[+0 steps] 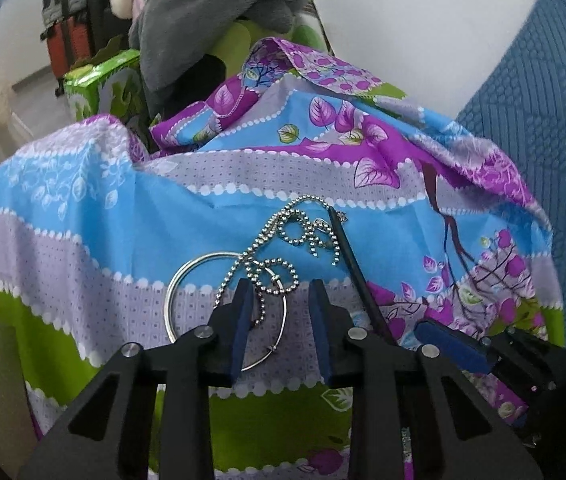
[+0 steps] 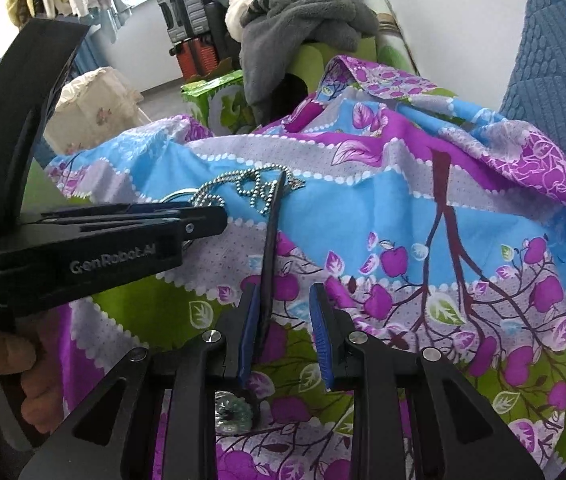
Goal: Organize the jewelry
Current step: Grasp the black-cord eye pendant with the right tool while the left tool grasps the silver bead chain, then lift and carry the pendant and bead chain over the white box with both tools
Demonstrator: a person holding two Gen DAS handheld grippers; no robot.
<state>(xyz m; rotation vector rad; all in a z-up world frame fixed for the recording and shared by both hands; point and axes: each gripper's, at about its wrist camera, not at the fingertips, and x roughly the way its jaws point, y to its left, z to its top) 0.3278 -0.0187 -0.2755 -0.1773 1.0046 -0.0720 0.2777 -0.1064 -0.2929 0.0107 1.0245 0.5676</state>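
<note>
Blue-padded fingers of my left gripper (image 1: 281, 284) sit closest to the lens, parted to a moderate gap and closed on nothing. Between them, draped across the thin silver wire bangle (image 1: 171, 300), runs the tail of the silver ball-bead chain (image 1: 283, 236). Taking that bangle as my landmark: it lies flat on the blue, lilac and green floral bedsheet (image 1: 83, 216), its far-right arc passing between my left fingertips. The chain's tangled loops heap up just beyond the bangle and to its right, one strand trailing back over the ring toward me.

Right of the bangle, a long slim black stick-like piece (image 1: 357, 270) slants across the sheet; I cannot tell what it is. Its long axis runs from the chain heap back toward my right gripper (image 2: 283, 300), and its far tip touches or overlaps the beads. That right gripper is likewise spread, gripping nothing I can be sure of, though the stick rests against its left blue pad (image 2: 249, 320). A small clear faceted ornament (image 2: 233, 408) lies under its frame.

My left tool is the nearer one to chain and bangle, already straddling both. I judge the next closing would catch chain and ring together unless I shift toward the bead heap.
</note>
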